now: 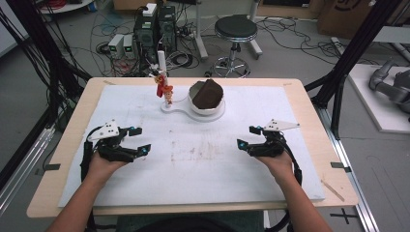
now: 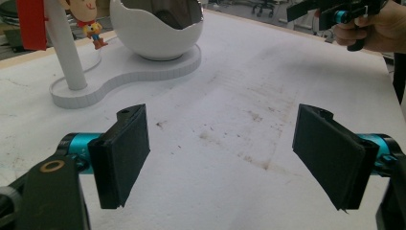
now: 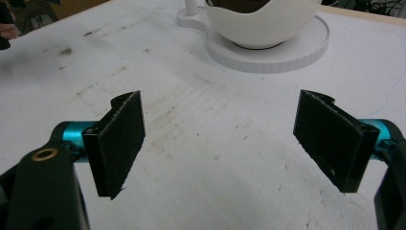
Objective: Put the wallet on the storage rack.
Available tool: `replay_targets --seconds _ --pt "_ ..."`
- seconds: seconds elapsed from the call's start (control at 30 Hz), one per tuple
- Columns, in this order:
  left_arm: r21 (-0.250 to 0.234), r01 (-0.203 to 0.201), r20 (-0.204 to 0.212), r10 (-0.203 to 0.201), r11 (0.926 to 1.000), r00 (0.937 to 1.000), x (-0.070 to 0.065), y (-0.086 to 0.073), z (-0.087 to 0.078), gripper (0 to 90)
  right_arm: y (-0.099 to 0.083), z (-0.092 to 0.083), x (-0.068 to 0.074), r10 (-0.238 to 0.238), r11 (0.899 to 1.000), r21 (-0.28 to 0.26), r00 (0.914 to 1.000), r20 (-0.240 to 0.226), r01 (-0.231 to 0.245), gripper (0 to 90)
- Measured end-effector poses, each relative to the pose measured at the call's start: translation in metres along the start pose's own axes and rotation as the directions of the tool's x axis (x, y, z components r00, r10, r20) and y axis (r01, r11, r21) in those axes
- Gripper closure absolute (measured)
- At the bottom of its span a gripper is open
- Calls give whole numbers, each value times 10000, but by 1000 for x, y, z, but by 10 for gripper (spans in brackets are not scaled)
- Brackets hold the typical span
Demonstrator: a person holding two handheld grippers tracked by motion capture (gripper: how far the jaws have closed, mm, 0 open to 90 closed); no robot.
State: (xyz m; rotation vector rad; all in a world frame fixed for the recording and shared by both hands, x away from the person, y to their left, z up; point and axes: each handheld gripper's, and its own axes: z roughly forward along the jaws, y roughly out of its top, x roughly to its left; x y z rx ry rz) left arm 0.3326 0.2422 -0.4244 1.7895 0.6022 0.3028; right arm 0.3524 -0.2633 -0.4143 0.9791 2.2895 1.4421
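Observation:
A white eggshell-shaped bowl (image 1: 207,102) with a dark brown lump (image 1: 206,93) inside stands on a white figure-eight base (image 1: 180,110) at the back middle of the mat. On the base's smaller end rises a white post (image 1: 162,63) with a small red and orange figurine (image 1: 165,90) hanging at it. My left gripper (image 1: 140,139) hovers open over the mat at the left, nothing between its pads (image 2: 124,153). Over at the right, my right gripper (image 1: 247,137) is open too, its pads (image 3: 119,139) wide apart. The bowl (image 2: 155,28) and post (image 2: 64,48) lie ahead of the left jaws; the bowl (image 3: 261,21) lies ahead of the right jaws.
A stained white mat (image 1: 193,154) covers the wooden table (image 1: 67,145). Behind the table stand a black stool (image 1: 235,30), computer boxes (image 1: 154,29) and loose cables on the floor. Black frame legs (image 1: 348,58) rise at both sides.

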Motion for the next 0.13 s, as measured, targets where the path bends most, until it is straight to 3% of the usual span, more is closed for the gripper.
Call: replay_targets --seconds 0.13 --pt "-24 -4 -13 3 10000 10000 0 0 -1 202 0 -1 0 48 9999 -88 10000 -5 -48 183"
